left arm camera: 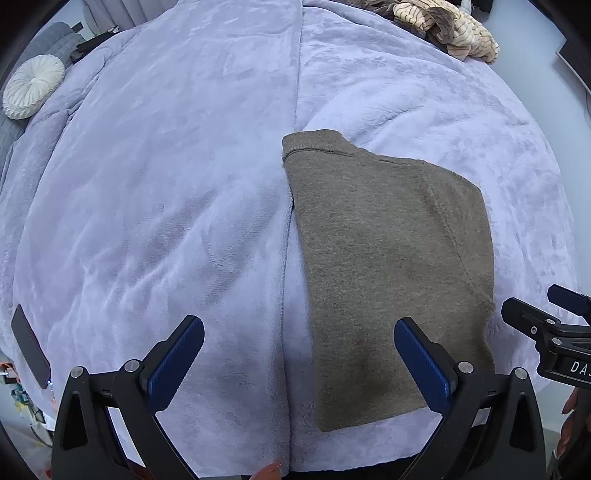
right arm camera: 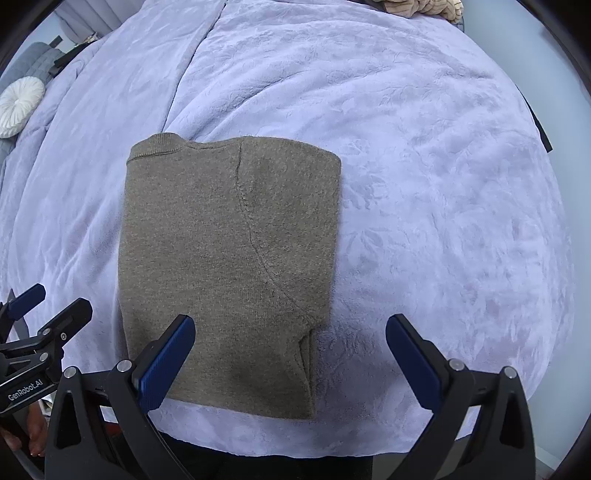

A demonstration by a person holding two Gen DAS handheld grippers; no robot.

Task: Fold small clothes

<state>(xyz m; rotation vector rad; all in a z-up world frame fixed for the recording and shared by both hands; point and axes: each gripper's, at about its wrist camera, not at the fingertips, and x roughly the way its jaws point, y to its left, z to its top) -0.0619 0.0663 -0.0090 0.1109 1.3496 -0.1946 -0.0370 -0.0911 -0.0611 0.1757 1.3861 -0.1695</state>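
Observation:
A brown knit sweater [left arm camera: 388, 266] lies folded into a tall rectangle on the lavender fleece blanket [left arm camera: 166, 203], collar at the far end. It also shows in the right wrist view [right arm camera: 221, 266]. My left gripper [left arm camera: 299, 354] is open and empty above the blanket near the sweater's near left edge. My right gripper [right arm camera: 290, 354] is open and empty over the sweater's near right corner. Each gripper's body shows at the edge of the other's view.
A pile of beige and brown clothes [left arm camera: 447, 29] lies at the far right of the bed. A round white cushion [left arm camera: 33, 86] sits at the far left. A dark flat object [left arm camera: 29, 347] lies at the bed's left edge.

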